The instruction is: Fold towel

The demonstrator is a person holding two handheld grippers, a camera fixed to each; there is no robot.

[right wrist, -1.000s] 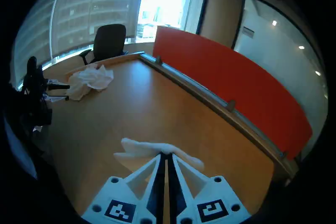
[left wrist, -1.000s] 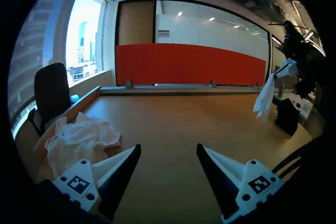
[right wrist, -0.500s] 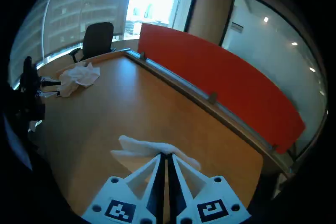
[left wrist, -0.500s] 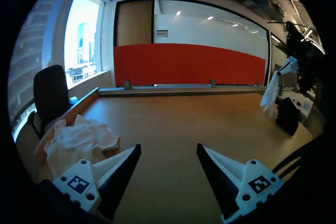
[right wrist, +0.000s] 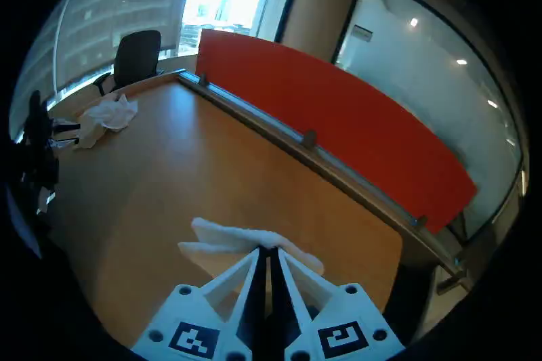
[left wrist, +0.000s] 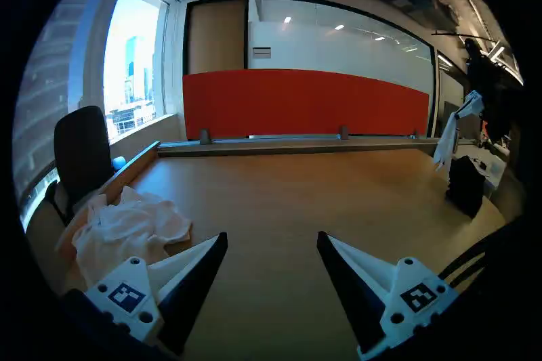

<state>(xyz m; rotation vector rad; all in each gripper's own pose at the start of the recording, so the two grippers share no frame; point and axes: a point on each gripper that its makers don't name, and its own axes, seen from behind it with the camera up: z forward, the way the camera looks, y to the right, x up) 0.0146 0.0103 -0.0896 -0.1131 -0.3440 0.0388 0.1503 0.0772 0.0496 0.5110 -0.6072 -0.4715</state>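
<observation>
The left gripper [left wrist: 271, 235] hovers low over the wooden desk [left wrist: 291, 192] with its two fingers spread wide and nothing between them. Just beyond its left finger, at the desk's near left corner, lies a crumpled pile of white cloths [left wrist: 129, 225], and a black office chair [left wrist: 81, 151] stands behind that corner, by the window [left wrist: 135, 70].

The right gripper [right wrist: 269, 252] has its fingers pressed together, pinching the towel [right wrist: 237, 238]. In the right gripper view the white cloth bunches across the fingertips, more of it spilling to the left than to the right, and it is lifted above the desk. In the left gripper view the same towel shows far off at the right edge of the desk, hanging from the raised right gripper as a narrow strip: its long axis runs top to bottom, the pinched end up and the free end pointing down toward the desk, near a black object [left wrist: 466, 185]. A red partition [left wrist: 305, 103] runs along the far edge of the desk, with a glass wall [left wrist: 339, 46] behind it.
</observation>
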